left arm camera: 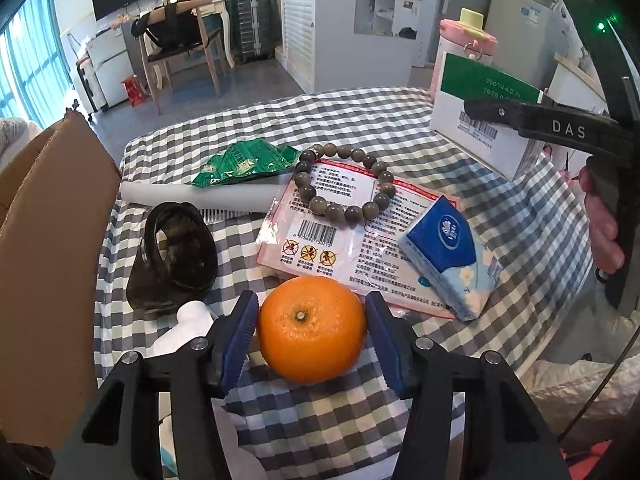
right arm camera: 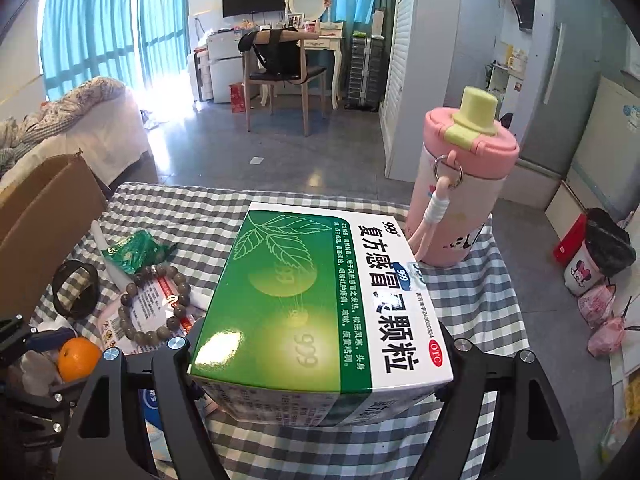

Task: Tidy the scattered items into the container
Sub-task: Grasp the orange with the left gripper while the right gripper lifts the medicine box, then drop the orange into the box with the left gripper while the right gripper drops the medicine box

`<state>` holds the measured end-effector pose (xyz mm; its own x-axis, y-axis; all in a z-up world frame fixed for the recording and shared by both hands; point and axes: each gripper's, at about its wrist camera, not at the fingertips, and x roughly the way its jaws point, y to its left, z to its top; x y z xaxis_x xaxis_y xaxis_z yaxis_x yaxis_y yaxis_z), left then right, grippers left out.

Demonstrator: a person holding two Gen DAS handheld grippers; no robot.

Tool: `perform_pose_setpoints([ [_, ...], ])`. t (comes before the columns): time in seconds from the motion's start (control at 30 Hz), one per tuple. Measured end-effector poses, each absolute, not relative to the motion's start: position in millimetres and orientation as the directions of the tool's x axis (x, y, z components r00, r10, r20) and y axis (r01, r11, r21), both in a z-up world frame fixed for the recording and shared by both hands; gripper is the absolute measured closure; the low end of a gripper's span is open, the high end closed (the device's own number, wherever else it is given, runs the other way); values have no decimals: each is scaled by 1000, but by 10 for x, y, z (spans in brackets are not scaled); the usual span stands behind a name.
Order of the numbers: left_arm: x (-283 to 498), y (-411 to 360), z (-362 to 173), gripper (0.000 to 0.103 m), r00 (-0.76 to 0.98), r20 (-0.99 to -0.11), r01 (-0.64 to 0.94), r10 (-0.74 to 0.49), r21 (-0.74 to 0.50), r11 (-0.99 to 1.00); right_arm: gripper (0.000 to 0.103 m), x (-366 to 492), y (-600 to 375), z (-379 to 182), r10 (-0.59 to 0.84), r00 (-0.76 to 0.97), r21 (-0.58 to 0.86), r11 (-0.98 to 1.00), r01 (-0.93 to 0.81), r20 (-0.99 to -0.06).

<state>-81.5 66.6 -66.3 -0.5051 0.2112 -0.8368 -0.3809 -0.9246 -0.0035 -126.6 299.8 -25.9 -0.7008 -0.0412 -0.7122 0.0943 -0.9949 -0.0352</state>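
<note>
An orange (left arm camera: 312, 327) lies on the checked tablecloth (left arm camera: 360, 128) between the blue pads of my left gripper (left arm camera: 312, 334); the jaws flank it with small gaps. It also shows in the right wrist view (right arm camera: 78, 358). My right gripper (right arm camera: 320, 376) is shut on a green and white medicine box (right arm camera: 320, 312), which also shows in the left wrist view (left arm camera: 480, 108). A cardboard box (left arm camera: 52, 240) stands at the left. A bead bracelet (left arm camera: 344, 184), tissue pack (left arm camera: 452, 256), green sachet (left arm camera: 244, 162), printed packet (left arm camera: 320, 240) and dark hair clip (left arm camera: 176, 256) lie scattered.
A pink bottle (right arm camera: 460, 188) stands behind the medicine box at the table's far right. A white tube (left arm camera: 192, 196) lies under the green sachet. A white object (left arm camera: 188, 328) lies by my left finger. A chair (right arm camera: 280, 76) and a bed (right arm camera: 72, 128) stand beyond the table.
</note>
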Motion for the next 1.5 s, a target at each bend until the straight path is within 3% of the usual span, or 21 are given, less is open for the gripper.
perform_pose_setpoints([
  [0.37,-730,279,153,47,-693,-689,-312,212,21,-950,26,-1108,2531,157,-96,-745,-62,-982,181,-660],
  [0.73,-792,-960,729,47,-805,-592,9,-40,55,-998,26,-1110,1031,560,-304,-749,-127,-881,457,-588],
  [1.1,-690,-1956,486,47,-747,-631,220,-209,62,-974,26,-1201,-466,405,-417,-678,-184,-756,629,-606],
  [1.33,-850,-2200,95,47,-682,-701,247,-207,46,-968,26,-1243,-873,68,-375,-645,-238,-712,660,-665],
  [1.5,-934,-2272,-59,47,-654,-727,267,-211,39,-963,26,-1237,-925,3,-364,-671,-296,-690,660,-647],
])
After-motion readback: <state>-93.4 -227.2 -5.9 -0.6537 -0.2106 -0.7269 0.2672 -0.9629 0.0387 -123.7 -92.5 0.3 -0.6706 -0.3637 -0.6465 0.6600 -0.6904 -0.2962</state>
